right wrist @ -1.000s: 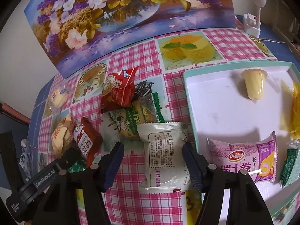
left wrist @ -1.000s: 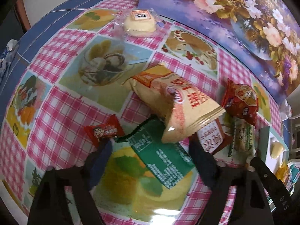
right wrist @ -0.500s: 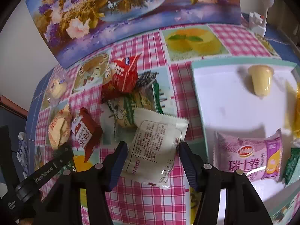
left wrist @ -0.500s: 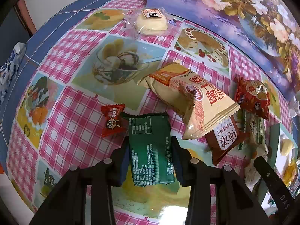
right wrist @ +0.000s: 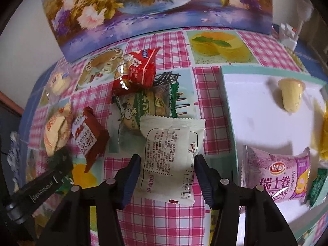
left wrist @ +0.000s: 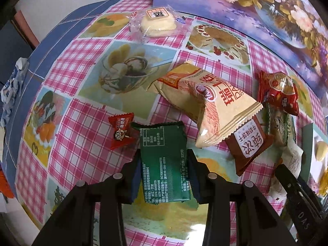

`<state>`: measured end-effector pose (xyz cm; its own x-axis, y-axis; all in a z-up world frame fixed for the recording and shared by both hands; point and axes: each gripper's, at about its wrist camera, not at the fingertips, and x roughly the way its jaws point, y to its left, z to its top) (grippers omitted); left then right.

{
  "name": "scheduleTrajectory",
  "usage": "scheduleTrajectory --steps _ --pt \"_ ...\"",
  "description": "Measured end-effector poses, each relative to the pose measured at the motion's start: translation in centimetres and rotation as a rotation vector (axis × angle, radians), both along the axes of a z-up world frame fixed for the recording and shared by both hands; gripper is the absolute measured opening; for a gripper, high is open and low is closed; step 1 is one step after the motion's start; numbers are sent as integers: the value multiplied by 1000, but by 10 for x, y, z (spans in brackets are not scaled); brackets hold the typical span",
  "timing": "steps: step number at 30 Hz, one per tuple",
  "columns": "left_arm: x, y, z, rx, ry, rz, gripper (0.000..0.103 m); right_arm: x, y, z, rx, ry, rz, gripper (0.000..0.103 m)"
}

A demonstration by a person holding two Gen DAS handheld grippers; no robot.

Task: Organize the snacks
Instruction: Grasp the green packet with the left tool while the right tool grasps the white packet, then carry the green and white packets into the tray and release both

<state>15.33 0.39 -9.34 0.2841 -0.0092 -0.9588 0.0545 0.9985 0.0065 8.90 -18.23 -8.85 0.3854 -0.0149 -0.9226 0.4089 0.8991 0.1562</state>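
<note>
My left gripper [left wrist: 164, 174] is shut on a green snack packet [left wrist: 164, 160], held just above the checked tablecloth. My right gripper [right wrist: 167, 176] is shut on a white snack packet [right wrist: 170, 155], lifted left of the white tray [right wrist: 227, 102]. The tray holds a yellow jelly cup [right wrist: 291, 94], a purple Swiss-roll packet [right wrist: 276, 174] and a green packet [right wrist: 317, 184]. Loose on the cloth lie a beige packet [left wrist: 207, 106], a brown packet [left wrist: 250, 145], a red packet [left wrist: 278, 94], a small red candy [left wrist: 121, 131] and a clear-wrapped pastry [left wrist: 157, 22].
A flower painting [right wrist: 155, 6] stands along the table's back edge. A green cow-print packet [right wrist: 147, 106] lies under the red packet [right wrist: 135, 71]. A white adapter [right wrist: 289, 34] sits at the back right. A crumpled blue-white wrapper [left wrist: 12, 90] lies at the table's left edge.
My left gripper closed on the green packet and lifted it straight. My right gripper closed on the white packet, raised it and turned it upright between the fingers.
</note>
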Motion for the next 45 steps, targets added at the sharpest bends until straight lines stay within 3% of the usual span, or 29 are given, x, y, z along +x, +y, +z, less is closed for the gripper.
scheduleTrajectory --steps 9,16,24,36,45 --pt "-3 -5 3 22 -7 -16 42 6 15 -3 -135 38 61 56" --pt "-3 -1 6 1 -6 -15 42 4 11 1 -100 26 39 55" --pt "-3 8 29 -16 -53 -3 42 -3 4 28 -90 -24 9 55" --pt "-11 22 75 -24 -180 26 42 -16 -10 68 -89 -94 -35 55" --pt "-21 5 105 -55 -253 -18 42 -30 -31 89 -99 -120 -86 55"
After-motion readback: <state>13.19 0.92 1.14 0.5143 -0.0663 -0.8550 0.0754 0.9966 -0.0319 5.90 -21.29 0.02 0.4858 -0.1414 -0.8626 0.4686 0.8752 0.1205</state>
